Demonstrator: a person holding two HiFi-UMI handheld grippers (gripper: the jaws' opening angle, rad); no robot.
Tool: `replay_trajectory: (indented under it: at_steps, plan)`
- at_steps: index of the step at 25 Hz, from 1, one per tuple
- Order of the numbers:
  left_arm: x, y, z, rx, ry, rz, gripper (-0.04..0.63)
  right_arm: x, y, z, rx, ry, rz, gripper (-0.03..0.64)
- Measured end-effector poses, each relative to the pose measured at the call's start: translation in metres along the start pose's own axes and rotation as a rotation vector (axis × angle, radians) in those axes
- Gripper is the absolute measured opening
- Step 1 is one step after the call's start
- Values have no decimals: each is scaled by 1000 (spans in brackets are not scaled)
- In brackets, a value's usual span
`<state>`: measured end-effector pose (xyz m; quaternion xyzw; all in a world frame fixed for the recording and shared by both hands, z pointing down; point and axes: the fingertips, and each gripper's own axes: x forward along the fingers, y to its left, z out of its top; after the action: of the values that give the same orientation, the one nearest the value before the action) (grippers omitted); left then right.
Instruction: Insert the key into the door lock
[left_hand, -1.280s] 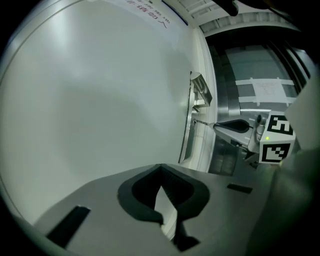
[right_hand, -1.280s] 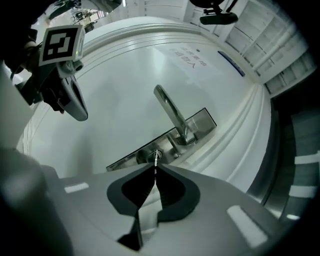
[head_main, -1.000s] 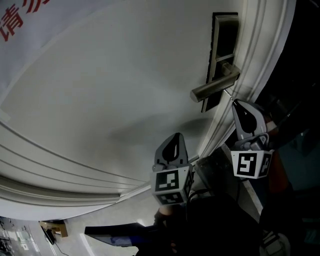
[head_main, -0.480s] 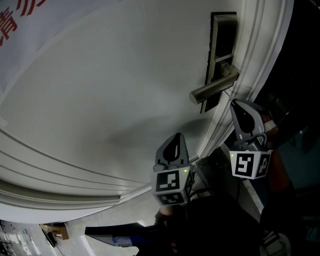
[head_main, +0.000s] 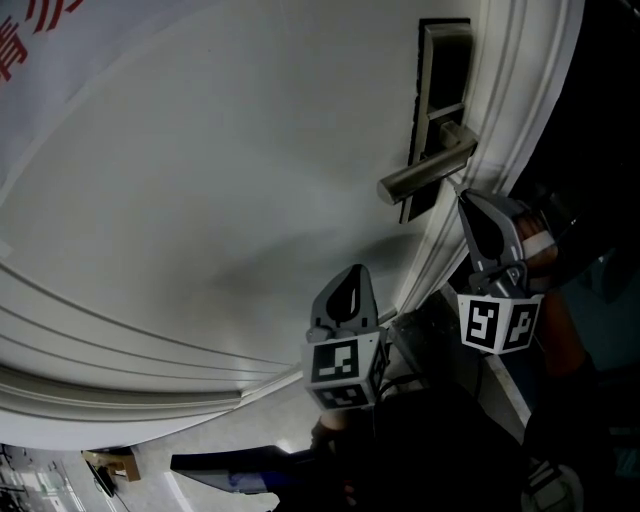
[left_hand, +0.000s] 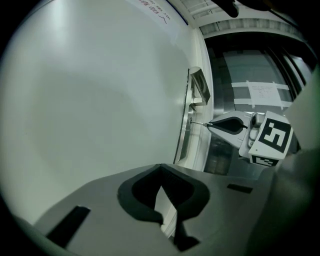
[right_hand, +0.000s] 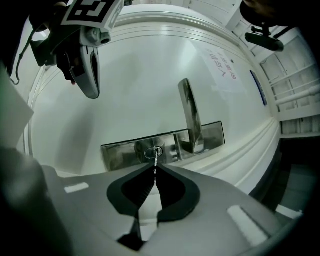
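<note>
The right gripper view shows what the head view hides. The right gripper (right_hand: 155, 171) is pressed together on a thin metal key (right_hand: 156, 160). The key tip reaches the round keyhole (right_hand: 153, 152) straight ahead of the jaws, in the shiny rectangular lock plate (right_hand: 120, 152); how deep it sits cannot be told. The flat lever handle (right_hand: 191, 116) stands ahead, just right of this gripper. The left gripper view shows the key from the side, as a fine line. The left gripper (left_hand: 160, 169) is pressed together on nothing and faces the smooth white door (left_hand: 90, 100).
</note>
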<state>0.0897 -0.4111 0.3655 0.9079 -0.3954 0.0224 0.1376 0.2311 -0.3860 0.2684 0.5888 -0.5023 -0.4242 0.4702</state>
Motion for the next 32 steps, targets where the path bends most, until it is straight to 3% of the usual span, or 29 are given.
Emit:
replay_trajectory:
  at_steps: [32]
  plan:
    - [6,-2,-6,-9,23,-56,0,13,-5,11,-179,162,64,12]
